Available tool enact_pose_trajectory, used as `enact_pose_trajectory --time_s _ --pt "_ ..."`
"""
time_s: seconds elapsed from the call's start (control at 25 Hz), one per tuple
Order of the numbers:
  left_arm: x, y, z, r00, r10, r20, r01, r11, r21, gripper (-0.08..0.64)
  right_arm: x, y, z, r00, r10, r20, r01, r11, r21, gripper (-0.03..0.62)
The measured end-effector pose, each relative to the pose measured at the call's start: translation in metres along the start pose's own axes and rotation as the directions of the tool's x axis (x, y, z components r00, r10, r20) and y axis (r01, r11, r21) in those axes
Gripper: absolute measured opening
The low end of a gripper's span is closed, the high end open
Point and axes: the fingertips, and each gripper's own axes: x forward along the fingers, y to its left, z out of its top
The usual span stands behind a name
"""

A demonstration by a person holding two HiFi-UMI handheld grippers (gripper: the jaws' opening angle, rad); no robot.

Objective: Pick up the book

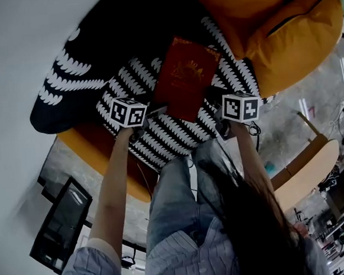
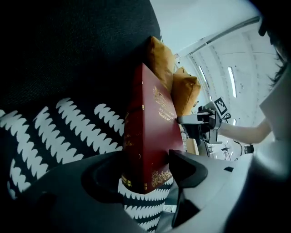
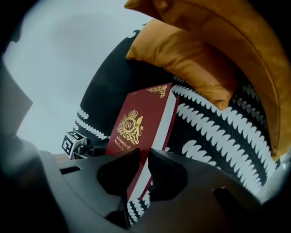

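A dark red book [image 1: 182,80] with a gold crest on its cover is held between both grippers over a black cushion with white scalloped stripes [image 1: 84,75]. My left gripper [image 1: 158,110] is shut on the book's spine end [image 2: 148,132], one jaw on each cover. My right gripper [image 1: 213,98] is shut on the opposite, page-edge side [image 3: 141,123]. In the left gripper view the book's lower corner hangs with striped fabric showing beneath it. The right gripper [image 2: 200,123] shows past the book there, and the left gripper's marker cube [image 3: 72,144] shows in the right gripper view.
Orange cushions [image 1: 288,30] lie behind and to the right of the book, on an orange seat [image 1: 95,146]. The person's jeans-clad legs [image 1: 177,199] stand below the grippers. A light wooden table [image 1: 308,170] is at the right, a black object [image 1: 60,226] on the floor at the left.
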Motion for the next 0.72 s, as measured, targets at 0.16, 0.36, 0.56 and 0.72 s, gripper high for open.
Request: enact_pose_trajectory --time_s 0.16,0.36,0.56,0.72 --pt "-0.032 -0.02 -0.004 0.999 0.025 0.038 -0.025 1.0 0.008 0.327 -0.019 0.036 0.001 1.0 0.016 0.022 -0.015 0.999 -0.043 0.063" --pt "-0.074 -0.054 0.001 0.994 0.035 0.105 -0.037 0.999 0.023 0.327 -0.054 0.073 0.007 0.998 0.013 0.06 -0.009 0.998 -0.056 0.063" --pt "-0.115 -0.092 0.017 0.982 0.009 0.191 -0.02 0.998 0.055 0.325 -0.097 0.113 0.026 0.991 0.029 0.129 -0.015 0.994 -0.111 0.063" --pt "-0.147 -0.127 0.019 0.969 0.015 0.245 -0.027 0.999 0.045 0.325 -0.134 0.149 0.034 0.978 0.047 0.204 -0.023 0.993 -0.115 0.063"
